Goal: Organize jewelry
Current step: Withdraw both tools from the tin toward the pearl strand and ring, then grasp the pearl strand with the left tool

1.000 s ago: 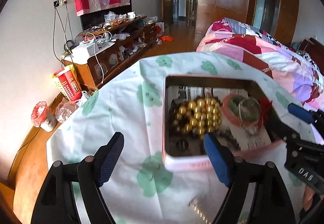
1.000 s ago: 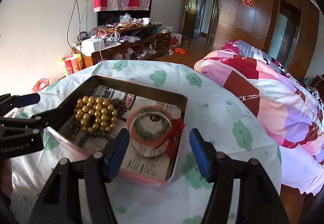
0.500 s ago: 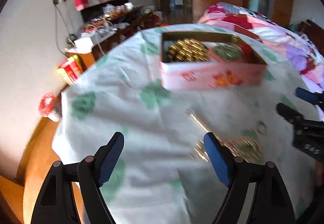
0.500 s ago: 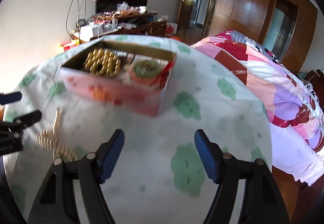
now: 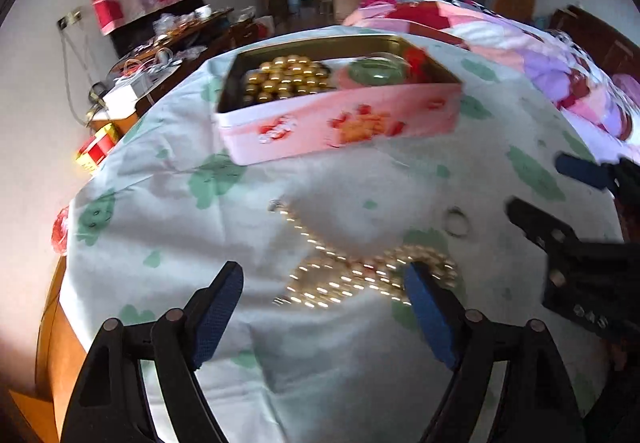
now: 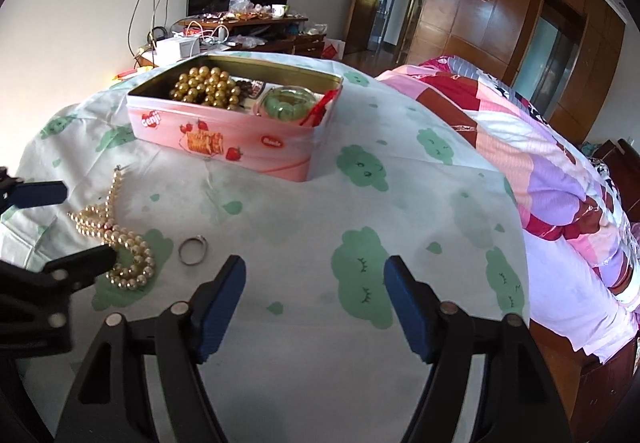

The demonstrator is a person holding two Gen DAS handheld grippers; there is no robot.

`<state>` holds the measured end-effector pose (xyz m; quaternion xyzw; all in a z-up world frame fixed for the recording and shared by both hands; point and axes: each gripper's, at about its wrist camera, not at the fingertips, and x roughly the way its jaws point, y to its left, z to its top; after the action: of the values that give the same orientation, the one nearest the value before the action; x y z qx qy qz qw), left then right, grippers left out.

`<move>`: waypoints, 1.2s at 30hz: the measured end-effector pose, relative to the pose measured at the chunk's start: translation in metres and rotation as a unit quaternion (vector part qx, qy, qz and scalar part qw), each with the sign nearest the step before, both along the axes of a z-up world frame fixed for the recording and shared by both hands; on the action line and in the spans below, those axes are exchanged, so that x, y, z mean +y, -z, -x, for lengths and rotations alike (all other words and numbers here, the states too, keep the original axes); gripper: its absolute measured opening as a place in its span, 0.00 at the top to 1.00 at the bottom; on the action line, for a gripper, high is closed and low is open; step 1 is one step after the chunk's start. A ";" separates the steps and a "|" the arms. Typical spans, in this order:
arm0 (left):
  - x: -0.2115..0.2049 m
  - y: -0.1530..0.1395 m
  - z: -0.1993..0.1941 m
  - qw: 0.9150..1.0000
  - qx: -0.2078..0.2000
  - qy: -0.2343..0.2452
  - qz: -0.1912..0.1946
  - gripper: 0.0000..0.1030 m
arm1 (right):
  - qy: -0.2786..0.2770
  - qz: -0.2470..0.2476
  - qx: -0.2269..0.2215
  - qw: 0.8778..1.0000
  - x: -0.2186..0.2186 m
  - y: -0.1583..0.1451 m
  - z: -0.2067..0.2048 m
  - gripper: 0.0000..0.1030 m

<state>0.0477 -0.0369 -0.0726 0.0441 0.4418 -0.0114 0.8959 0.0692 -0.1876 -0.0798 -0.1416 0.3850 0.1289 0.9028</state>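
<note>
A: Where does the jewelry lie?

B: A pearl necklace (image 6: 116,239) lies loose on the tablecloth (image 6: 288,227), in front of the pink tin (image 6: 224,141). Just beside it sits a small ring (image 6: 193,251), apart from the pearls.

A: And in the tin?

B: A heap of gold beads (image 6: 206,87) toward its left side, some dark beads (image 6: 242,85) next to them, and a green bangle (image 6: 286,105) with a red tassel (image 6: 320,109) toward the right. The tin stands open, with no lid on it.

A: The tools?

B: The left gripper (image 5: 324,307) has its jaws spread wide and holds nothing; it hangs low over the necklace (image 5: 360,275), whose strand shows between the blue fingers (that view is blurred). The right gripper (image 6: 314,303) is likewise spread and holding nothing, over bare cloth, with the ring just off its left finger.

A: Do the two touch?

B: No. Each shows at the edge of the other's view, the right gripper (image 5: 560,195) near the ring (image 5: 457,223).

A: Behind the table?

B: A bed (image 6: 540,147) with a patchwork quilt on the right, and a cluttered cabinet (image 6: 240,31) against the wall.
</note>
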 end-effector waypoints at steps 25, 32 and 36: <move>0.051 0.001 -0.022 0.999 -0.031 0.002 0.038 0.80 | -0.102 -0.014 0.047 0.994 0.048 0.009 0.005 0.82; 0.049 0.000 -0.025 0.999 -0.031 0.012 0.043 0.86 | -0.099 -0.031 0.049 0.993 0.044 0.009 0.005 0.95; 0.050 0.000 -0.024 0.998 -0.030 0.010 0.049 0.87 | -0.088 -0.048 0.047 0.994 0.038 0.004 0.002 0.95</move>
<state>0.0722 0.0128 -0.0728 0.0047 0.4131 -0.0406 0.9098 0.0673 -0.1500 -0.0842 -0.1254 0.4060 0.2329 0.8748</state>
